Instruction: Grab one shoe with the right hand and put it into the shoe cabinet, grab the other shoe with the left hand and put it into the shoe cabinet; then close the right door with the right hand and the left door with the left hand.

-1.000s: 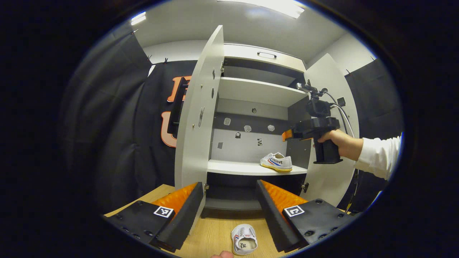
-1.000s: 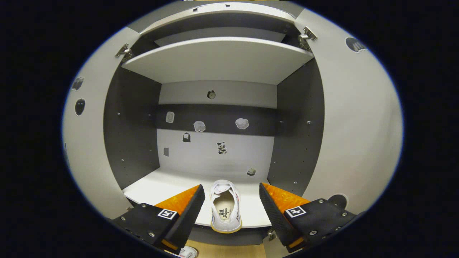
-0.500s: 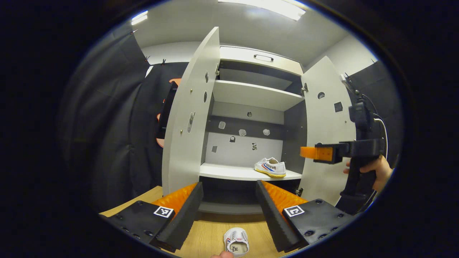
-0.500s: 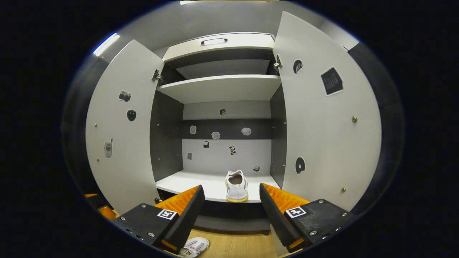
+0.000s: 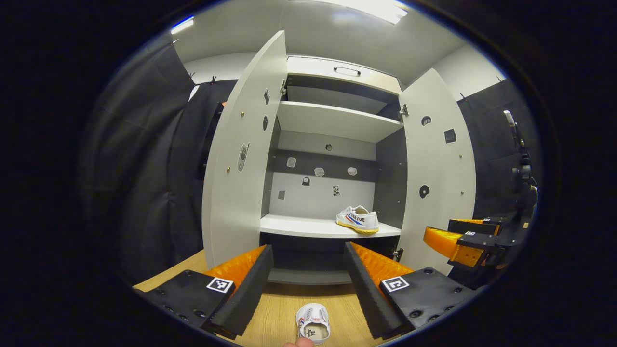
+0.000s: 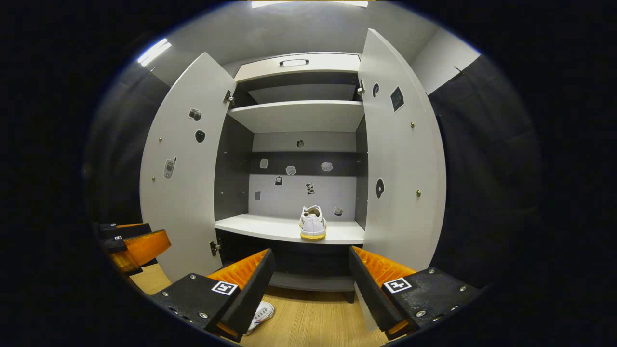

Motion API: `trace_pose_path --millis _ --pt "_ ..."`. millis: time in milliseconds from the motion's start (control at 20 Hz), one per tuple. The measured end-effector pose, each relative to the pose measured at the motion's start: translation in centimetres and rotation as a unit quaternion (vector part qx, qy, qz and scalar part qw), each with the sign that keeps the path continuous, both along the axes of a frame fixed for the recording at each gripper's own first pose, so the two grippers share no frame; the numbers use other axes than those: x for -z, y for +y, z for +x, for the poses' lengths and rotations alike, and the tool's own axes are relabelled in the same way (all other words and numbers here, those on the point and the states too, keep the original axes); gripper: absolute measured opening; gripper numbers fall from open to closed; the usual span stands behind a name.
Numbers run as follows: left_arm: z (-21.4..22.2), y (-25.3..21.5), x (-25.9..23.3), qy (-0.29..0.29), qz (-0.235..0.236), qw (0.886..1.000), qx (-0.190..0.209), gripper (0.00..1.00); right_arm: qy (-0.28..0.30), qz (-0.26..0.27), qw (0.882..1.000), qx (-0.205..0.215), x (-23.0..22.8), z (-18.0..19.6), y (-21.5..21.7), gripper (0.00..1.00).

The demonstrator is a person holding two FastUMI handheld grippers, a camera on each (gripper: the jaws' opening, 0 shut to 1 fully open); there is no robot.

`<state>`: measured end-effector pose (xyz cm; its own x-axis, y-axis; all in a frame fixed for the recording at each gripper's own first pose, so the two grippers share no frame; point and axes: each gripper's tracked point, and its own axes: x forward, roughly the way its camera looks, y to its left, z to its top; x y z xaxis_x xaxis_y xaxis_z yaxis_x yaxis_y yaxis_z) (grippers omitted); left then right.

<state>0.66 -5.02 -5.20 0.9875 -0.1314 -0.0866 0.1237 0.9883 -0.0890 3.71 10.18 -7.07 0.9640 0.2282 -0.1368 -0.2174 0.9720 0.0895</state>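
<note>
A white shoe (image 5: 357,219) with a yellow sole rests on the right part of the shoe cabinet's middle shelf (image 5: 299,225); the right gripper view has this shoe (image 6: 313,223) straight ahead. The other white shoe (image 5: 313,328) lies on the wooden floor, below and between the fingers of my open left gripper (image 5: 308,284). My right gripper (image 6: 308,284) is open and empty, held back from the cabinet; its left finger half hides the floor shoe (image 6: 260,315). In the left gripper view, the right gripper (image 5: 462,241) is low at the right.
Both cabinet doors stand wide open: the left door (image 5: 236,159) and the right door (image 5: 436,168). An upper shelf (image 6: 296,115) and a top drawer (image 6: 294,62) sit above. Black cloth hangs on both sides. The left gripper (image 6: 132,243) is at the left edge of the right gripper view.
My right gripper has drawn back and down out of the cabinet, leaving the shoe on the shelf. My left gripper has shifted slightly; the floor shoe stays below it.
</note>
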Motion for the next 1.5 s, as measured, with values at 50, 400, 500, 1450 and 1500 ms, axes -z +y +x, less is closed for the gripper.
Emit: trace_pose_path --millis 50,400,500,1450,1500 --pt "0.3 -0.5 0.9 0.016 0.000 1.000 0.016 0.94 -0.002 0.000 1.000 0.004 0.0 -0.4 -0.3 0.94" --pt "-0.5 -3.0 16.4 0.201 0.006 0.971 0.126 0.96 -0.008 0.007 1.000 0.011 0.3 -2.8 -1.8 0.94" --pt "-1.1 -2.2 21.9 0.255 0.021 0.960 0.117 0.97 -0.006 0.010 1.000 0.020 0.5 -3.2 -2.6 0.94" --pt "4.6 -1.4 40.0 0.358 0.089 0.926 0.081 0.99 0.011 0.014 0.994 0.106 1.1 -4.5 -8.7 0.94" --pt "4.5 -1.3 40.1 0.359 0.083 0.927 0.077 0.98 0.011 0.013 0.994 0.108 1.1 -4.6 -9.0 0.94"
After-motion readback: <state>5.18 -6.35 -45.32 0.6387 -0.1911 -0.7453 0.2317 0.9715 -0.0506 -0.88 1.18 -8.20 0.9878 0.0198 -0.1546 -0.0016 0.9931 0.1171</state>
